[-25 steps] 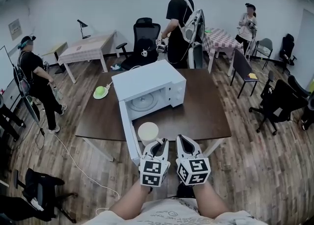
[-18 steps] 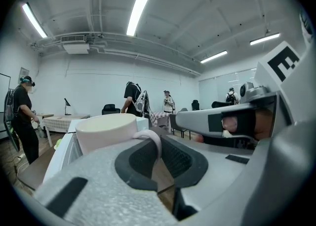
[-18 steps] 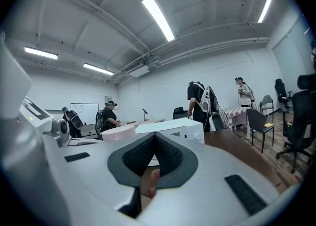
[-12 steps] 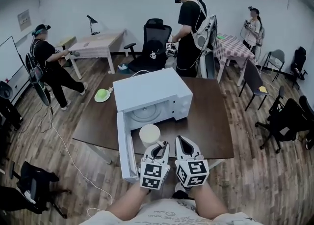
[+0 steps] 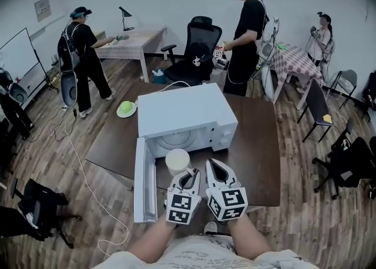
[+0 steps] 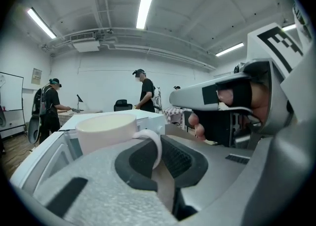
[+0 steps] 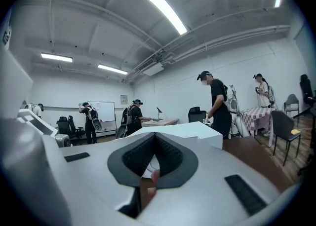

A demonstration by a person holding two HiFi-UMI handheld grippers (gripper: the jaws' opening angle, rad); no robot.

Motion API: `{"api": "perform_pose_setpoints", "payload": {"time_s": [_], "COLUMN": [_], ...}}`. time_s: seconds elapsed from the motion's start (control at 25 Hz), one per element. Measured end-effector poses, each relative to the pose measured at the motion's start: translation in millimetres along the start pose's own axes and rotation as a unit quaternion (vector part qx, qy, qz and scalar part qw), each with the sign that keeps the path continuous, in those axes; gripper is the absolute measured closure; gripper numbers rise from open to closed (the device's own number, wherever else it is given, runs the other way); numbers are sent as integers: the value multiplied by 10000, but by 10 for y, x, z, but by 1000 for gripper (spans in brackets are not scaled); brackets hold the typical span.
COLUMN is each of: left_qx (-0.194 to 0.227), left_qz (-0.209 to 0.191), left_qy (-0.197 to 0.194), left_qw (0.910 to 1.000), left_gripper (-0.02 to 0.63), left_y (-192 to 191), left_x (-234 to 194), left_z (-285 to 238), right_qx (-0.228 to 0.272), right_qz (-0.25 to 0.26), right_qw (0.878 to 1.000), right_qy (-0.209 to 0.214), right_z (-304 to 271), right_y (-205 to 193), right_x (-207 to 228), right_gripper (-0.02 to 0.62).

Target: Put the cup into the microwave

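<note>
1. Grippers: two. The left gripper (image 5: 189,174) and the right gripper (image 5: 214,168) are side by side at the near edge of the tabletop (image 5: 258,150), each carrying one marker cube.
2. Left jaws: clenched on the handle of the cup. Right jaws: pressed together, with nothing between them.
3. Cup (image 5: 177,159): one, white, upright. It is held clear of the tabletop, just in front of the microwave opening and not inside it.
4. Microwave (image 5: 183,108): one, white, standing on the dark tabletop. Its one door (image 5: 140,181) is swung fully out toward the person, to the left of the cup. The round plate (image 5: 175,138) inside shows through the opening, directly beyond the cup.
5. Flanking items: the door bounds the cup on the left; the right gripper sits just beside it on the right.
6. On the far left of the tabletop: one green object on a pale dish (image 5: 125,109), well apart from the cup.
7. Behind the tabletop: one black office chair (image 5: 198,44).
8. Far room: three other persons, one at a pale table (image 5: 134,40) on the left, one standing in the middle, one beside a checked table (image 5: 294,56) on the right. More chairs stand at the right side.
</note>
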State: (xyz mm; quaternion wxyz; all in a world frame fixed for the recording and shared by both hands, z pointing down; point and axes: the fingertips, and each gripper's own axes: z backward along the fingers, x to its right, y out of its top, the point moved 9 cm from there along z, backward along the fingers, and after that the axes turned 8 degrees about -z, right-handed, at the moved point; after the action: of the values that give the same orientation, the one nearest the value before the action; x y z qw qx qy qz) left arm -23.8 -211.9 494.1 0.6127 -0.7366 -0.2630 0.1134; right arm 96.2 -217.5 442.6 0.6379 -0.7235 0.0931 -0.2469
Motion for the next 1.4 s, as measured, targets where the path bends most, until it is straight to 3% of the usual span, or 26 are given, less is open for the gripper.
{"api": "perform_pose_setpoints", "payload": {"time_s": [0.48, 0.96, 1.24, 1.4], "left_qx": [-225, -139, -163, -226], "left_qz": [79, 192, -78, 47], "left_qy": [442, 926, 603, 550], "left_qw": [9987, 9954, 9980, 9982], "left_gripper": [574, 574, 575, 575], "left_y": [-96, -294, -692, -871], "left_x": [-1, -249, -420, -550], "left_z": [-615, -894, -1145, -1302], "right_qx": [-262, -529, -666, -681], "right_qz": [50, 147, 272, 411], "right_qw": [9984, 9949, 9953, 9951], "right_qy": [504, 849, 653, 589], "right_z": [-393, -627, -856, -948], "right_y": [60, -73, -183, -147], "right_x": [573, 726, 822, 889], "right_gripper": [583, 583, 583, 583]}}
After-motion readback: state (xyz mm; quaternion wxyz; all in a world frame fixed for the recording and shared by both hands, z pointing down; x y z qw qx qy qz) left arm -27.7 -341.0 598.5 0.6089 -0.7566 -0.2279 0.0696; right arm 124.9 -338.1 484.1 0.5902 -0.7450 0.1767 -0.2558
